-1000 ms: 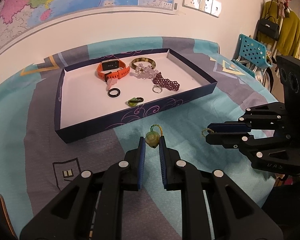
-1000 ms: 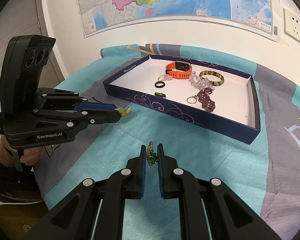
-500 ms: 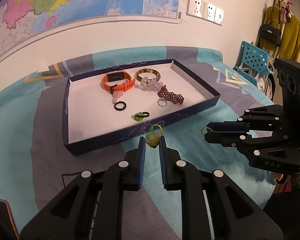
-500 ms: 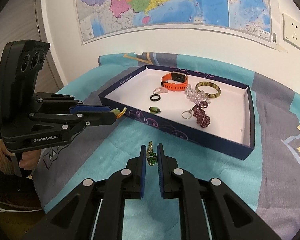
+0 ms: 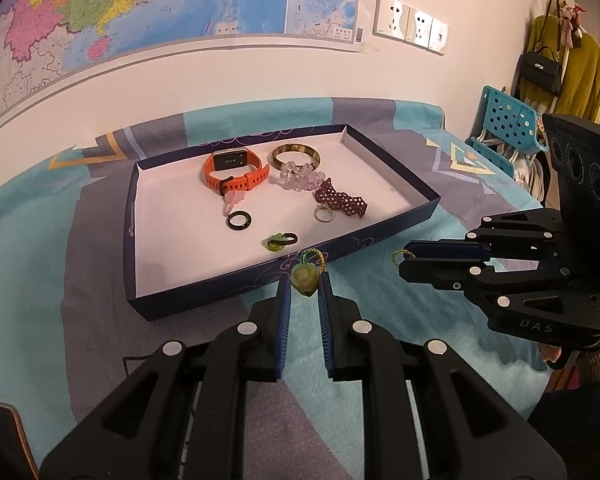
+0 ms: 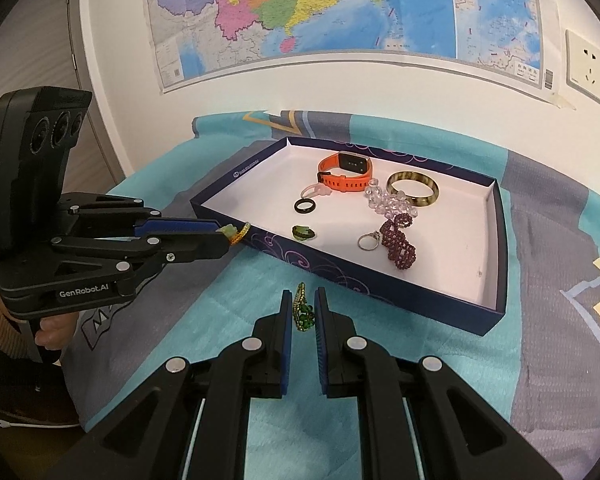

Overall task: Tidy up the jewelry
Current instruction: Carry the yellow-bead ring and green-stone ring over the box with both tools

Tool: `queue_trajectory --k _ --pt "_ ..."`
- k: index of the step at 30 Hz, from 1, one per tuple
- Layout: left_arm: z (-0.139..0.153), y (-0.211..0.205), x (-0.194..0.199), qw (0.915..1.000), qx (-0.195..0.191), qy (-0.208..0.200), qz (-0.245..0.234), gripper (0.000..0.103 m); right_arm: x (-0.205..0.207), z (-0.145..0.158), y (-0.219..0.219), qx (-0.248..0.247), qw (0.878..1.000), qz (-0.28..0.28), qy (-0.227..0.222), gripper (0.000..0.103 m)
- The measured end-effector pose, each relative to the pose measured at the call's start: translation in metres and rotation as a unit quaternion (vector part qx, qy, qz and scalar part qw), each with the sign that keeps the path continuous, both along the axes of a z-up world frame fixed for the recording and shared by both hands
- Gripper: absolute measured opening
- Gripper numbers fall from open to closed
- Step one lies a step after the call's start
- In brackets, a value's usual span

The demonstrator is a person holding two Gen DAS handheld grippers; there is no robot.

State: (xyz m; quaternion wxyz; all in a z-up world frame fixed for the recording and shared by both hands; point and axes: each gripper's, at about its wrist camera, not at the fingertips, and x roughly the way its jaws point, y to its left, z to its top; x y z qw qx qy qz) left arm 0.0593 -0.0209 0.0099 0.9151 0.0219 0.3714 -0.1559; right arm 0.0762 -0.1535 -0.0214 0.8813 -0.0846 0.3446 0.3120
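Note:
My left gripper [image 5: 303, 285] is shut on a pale green jade charm [image 5: 303, 279] with a beaded loop, held just in front of the near wall of the dark blue tray [image 5: 204, 294]. Seen from the right wrist, that left gripper [image 6: 227, 236] hangs left of the tray [image 6: 420, 288]. My right gripper [image 6: 303, 307] is shut on a gold ring with green stones [image 6: 302, 309] above the cloth; from the left wrist it [image 5: 404, 258] is at the right. Inside the tray lie an orange watch [image 5: 234, 172], a bangle [image 5: 295, 155], a black ring [image 5: 239, 220] and a maroon beaded bracelet [image 5: 342, 200].
A teal and grey patterned cloth [image 5: 80, 280] covers the table, which stands against a wall with a map [image 5: 140, 4]. A blue perforated chair [image 5: 504, 120] and hanging clothes with a black bag [image 5: 540, 72] are at the far right. A hand [image 6: 52, 328] grips the left tool.
In both views the tray has shifted and come a little nearer; the jade charm now hangs at the tray's near wall. Both grippers keep their hold.

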Motion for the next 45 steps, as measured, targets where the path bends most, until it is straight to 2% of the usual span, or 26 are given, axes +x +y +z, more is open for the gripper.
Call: queue_trajectory --k 11,22,33,45 --pt "0.004 0.002 0.005 1.0 -0.002 -0.006 0.002 0.014 0.007 0.006 0.002 -0.001 1.0 -0.002 -0.009 0.009" --pt "0.009 0.006 0.03 0.9999 0.005 -0.01 0.013 0.014 0.041 0.015 0.007 -0.012 1.0 -0.008 -0.02 0.009" --pt "-0.001 0.001 0.067 0.9996 0.017 0.008 0.02 0.014 0.084 0.004 0.025 -0.039 0.999 -0.005 0.0 0.009" --pt "-0.02 -0.006 0.097 0.9986 0.019 0.042 0.025 0.014 0.114 -0.013 0.035 -0.041 0.998 -0.012 0.036 0.009"
